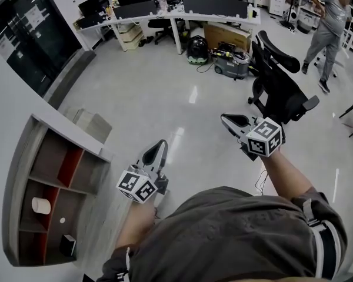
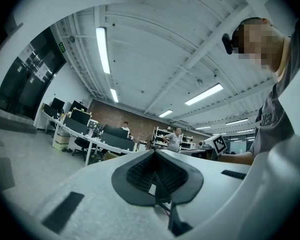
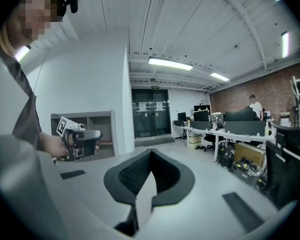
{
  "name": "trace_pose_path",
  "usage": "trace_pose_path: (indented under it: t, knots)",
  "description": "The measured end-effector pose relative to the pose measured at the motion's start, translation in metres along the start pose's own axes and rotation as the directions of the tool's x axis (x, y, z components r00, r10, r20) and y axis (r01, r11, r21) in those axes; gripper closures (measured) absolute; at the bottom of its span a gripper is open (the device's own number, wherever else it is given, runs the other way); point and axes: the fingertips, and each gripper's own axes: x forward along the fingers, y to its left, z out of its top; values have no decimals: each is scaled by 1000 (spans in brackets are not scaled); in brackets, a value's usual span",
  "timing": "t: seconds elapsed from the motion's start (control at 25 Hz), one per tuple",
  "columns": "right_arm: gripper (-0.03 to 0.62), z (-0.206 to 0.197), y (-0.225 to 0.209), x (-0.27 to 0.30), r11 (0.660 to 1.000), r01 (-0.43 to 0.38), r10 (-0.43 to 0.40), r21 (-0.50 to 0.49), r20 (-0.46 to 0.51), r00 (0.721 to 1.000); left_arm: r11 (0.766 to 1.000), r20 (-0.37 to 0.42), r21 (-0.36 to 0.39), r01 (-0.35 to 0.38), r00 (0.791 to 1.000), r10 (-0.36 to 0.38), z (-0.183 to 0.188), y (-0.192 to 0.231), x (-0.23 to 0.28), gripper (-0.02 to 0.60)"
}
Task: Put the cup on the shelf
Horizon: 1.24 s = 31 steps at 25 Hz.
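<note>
Head view shows the cup (image 1: 41, 205) standing in a middle compartment of the grey shelf (image 1: 16, 181) at lower left, well apart from both tools. Left tool (image 1: 157, 150) and right tool (image 1: 234, 122) each have their jaws pressed together with nothing between them, above the floor (image 1: 182, 93).

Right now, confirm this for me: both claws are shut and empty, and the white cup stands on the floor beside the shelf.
One thing is wrong. The white cup stands inside a compartment of the shelf, not on the floor beside it, as the head view shows. The rest holds: the left claw and the right claw are shut and empty.
</note>
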Motion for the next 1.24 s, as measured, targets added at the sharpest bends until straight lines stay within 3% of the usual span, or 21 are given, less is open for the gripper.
trace_pose_path:
  t: [1.24]
  knots:
    - [605,10,18,25,998,-48,47,-42,-25,999,999,26,16,-30,999,29,18,13,-21,586]
